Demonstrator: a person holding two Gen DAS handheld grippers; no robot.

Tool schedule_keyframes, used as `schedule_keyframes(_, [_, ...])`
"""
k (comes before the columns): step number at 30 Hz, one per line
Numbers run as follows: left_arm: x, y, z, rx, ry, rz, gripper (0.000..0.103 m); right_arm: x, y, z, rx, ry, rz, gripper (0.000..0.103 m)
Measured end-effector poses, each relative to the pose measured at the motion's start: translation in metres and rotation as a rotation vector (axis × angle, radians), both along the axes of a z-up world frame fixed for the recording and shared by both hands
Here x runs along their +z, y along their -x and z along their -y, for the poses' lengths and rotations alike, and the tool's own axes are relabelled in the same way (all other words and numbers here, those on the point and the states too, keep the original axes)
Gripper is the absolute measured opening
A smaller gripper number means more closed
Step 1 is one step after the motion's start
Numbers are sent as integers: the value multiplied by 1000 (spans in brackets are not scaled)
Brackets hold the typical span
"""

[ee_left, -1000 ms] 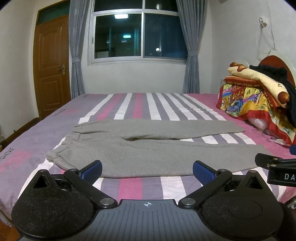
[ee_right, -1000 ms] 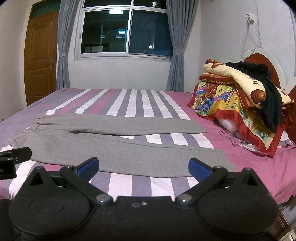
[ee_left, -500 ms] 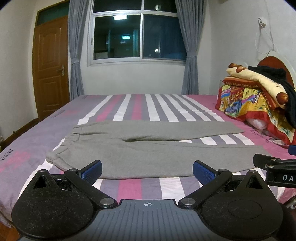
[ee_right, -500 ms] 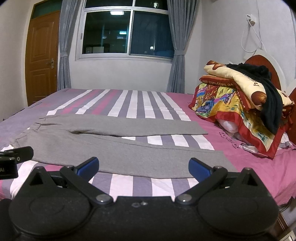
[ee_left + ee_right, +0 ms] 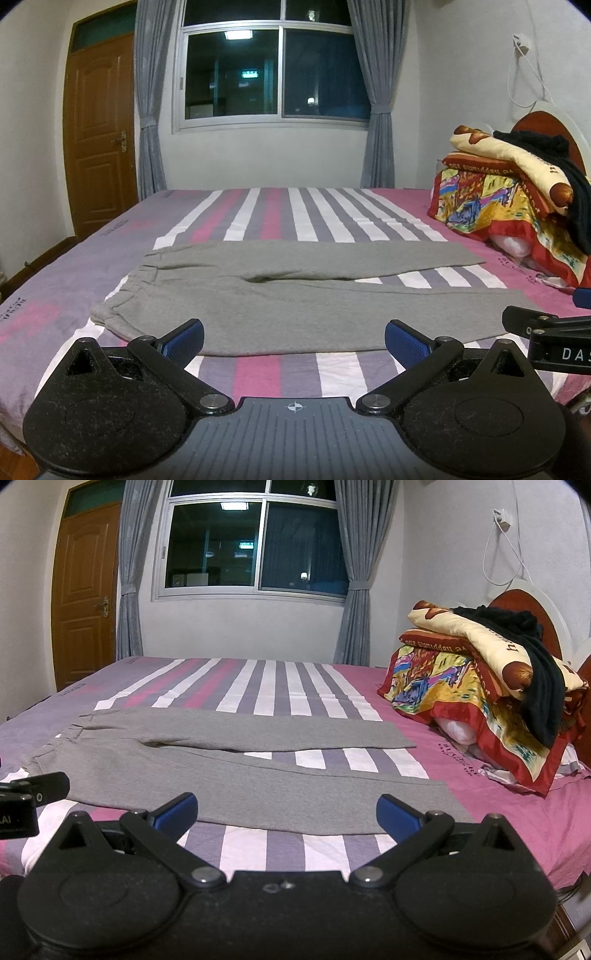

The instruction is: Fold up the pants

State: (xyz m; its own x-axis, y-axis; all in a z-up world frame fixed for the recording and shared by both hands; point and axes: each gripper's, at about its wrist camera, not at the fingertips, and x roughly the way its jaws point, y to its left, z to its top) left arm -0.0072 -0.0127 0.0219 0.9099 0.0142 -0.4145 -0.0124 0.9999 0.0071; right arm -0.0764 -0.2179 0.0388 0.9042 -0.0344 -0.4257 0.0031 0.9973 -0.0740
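Observation:
Grey pants [image 5: 280, 291] lie flat on the striped bed [image 5: 273, 210], waistband to the left and both legs stretched out to the right. In the right wrist view the same pants [image 5: 236, 771] spread across the middle. My left gripper [image 5: 293, 338] hovers open just short of the near edge of the pants, nothing between its blue pads. My right gripper [image 5: 286, 812] is open too, above the near leg's edge, holding nothing. Part of the right gripper [image 5: 546, 332] shows at the right edge of the left wrist view.
A heap of colourful bedding with a black garment [image 5: 491, 686] sits at the bed's right end by a red headboard [image 5: 524, 616]. A wooden door [image 5: 99, 136] is at far left; a curtained window [image 5: 273, 74] lies beyond the bed.
Both views have tilted slightly upward, so the pants sit a little lower in frame. The pants have not moved and both grippers remain open.

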Motion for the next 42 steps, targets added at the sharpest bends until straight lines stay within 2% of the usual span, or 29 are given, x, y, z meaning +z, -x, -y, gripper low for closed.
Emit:
schedule_keyframes(34, [1,4,-3,1,-6,13,103,2,1,-3,7,5,7,103])
schedule_keyframes(39, [15,-26,-28,35,-22,64,103,18,-26,-14,79,12,68,103])
schedule_keyframes(42, [23,-60,-60,58,-4,58,103,29,-53,-15,129,-1,86,103])
